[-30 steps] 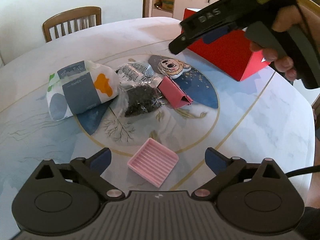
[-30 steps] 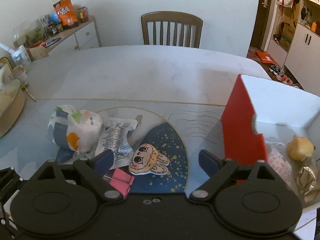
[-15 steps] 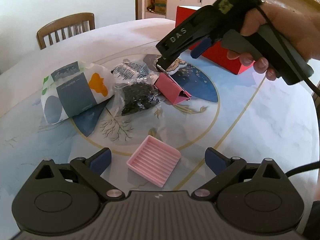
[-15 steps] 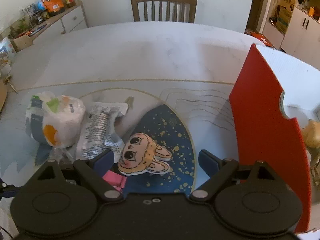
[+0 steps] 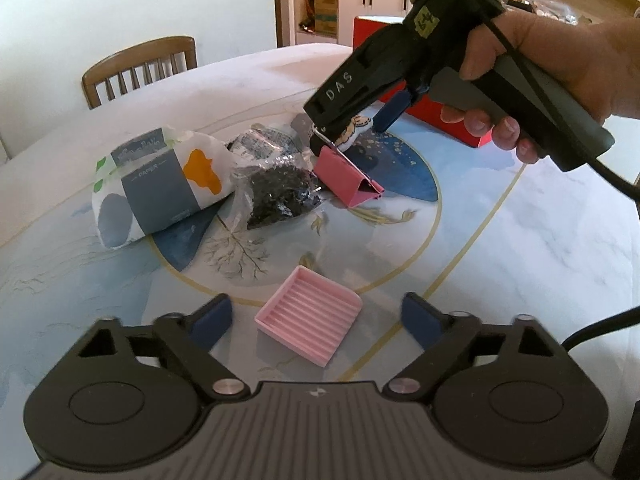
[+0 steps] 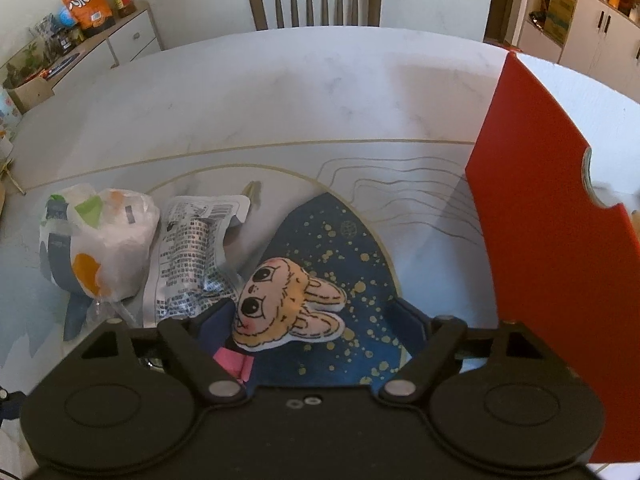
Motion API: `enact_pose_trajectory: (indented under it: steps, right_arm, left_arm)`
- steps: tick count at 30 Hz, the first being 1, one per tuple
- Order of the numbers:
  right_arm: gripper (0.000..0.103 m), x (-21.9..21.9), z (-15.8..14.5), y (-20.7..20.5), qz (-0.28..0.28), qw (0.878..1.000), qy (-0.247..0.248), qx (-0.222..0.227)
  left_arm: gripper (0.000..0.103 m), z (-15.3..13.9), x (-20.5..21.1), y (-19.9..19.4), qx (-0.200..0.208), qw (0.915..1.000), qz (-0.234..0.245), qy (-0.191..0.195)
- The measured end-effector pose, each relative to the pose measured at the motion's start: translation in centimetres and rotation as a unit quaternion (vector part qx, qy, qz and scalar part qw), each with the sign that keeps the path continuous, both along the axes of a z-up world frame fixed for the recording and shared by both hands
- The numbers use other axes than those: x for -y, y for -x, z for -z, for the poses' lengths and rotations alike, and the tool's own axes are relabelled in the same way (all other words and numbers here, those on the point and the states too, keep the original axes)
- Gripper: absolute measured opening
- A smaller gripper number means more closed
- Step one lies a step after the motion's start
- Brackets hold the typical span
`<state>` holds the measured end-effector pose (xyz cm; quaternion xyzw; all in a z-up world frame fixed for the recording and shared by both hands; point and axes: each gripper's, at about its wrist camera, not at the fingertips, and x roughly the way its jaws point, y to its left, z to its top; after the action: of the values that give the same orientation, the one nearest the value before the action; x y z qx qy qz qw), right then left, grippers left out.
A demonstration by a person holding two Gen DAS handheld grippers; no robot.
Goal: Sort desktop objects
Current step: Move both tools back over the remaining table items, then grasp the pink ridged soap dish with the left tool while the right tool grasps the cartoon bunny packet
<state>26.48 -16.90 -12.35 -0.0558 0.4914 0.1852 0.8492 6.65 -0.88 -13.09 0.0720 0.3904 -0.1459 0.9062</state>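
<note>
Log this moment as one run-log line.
left gripper: closing around pink ridged tray, no contact | right gripper: closing around bunny plush, no contact | red box: beside

We see the left gripper (image 5: 316,316) low in its own view, tilted downward, its blue pads (image 5: 212,320) apart and its jaws closing with nothing pressed between them. At two o'clock, the right hand (image 5: 552,80) wraps the handle of the right gripper (image 6: 316,320), which points steeply down toward nine o'clock, its jaws likewise closing, pads not yet pressing anything.
</note>
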Motion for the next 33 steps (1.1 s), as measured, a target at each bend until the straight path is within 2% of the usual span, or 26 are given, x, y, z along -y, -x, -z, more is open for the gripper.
enact_pose_trajectory:
  steps: [5,7,10,19,23,33]
  right_arm:
    - [0.070,-0.2,-0.1,0.2,0.001,1.000,0.003,0.007]
    - [0.061,0.0,-0.2,0.1,0.002,1.000,-0.002,0.006]
    - [0.053,0.2,-0.5,0.1,0.000,1.000,-0.007,0.004]
    - [0.052,1.2,-1.6,0.9,0.001,1.000,-0.010,0.012]
    - [0.052,1.9,-2.5,1.7,-0.001,1.000,-0.017,0.013]
    - [0.052,4.1,-6.3,4.3,-0.014,0.998,-0.049,0.025]
  left_arm:
    - [0.054,-0.5,0.1,-0.1,-0.001,1.0000,0.000,-0.003]
    - [0.055,-0.6,0.2,-0.2,-0.004,1.0000,0.000,-0.004]
    - [0.054,-0.6,0.2,-0.2,-0.005,1.0000,-0.002,-0.002]
    - [0.054,-0.7,0.3,-0.4,-0.009,0.9998,-0.019,0.000]
    - [0.054,-1.0,0.1,-0.4,-0.017,0.9991,-0.036,0.013]
    - [0.054,-4.0,0.4,-0.7,-0.002,0.9975,-0.063,0.032]
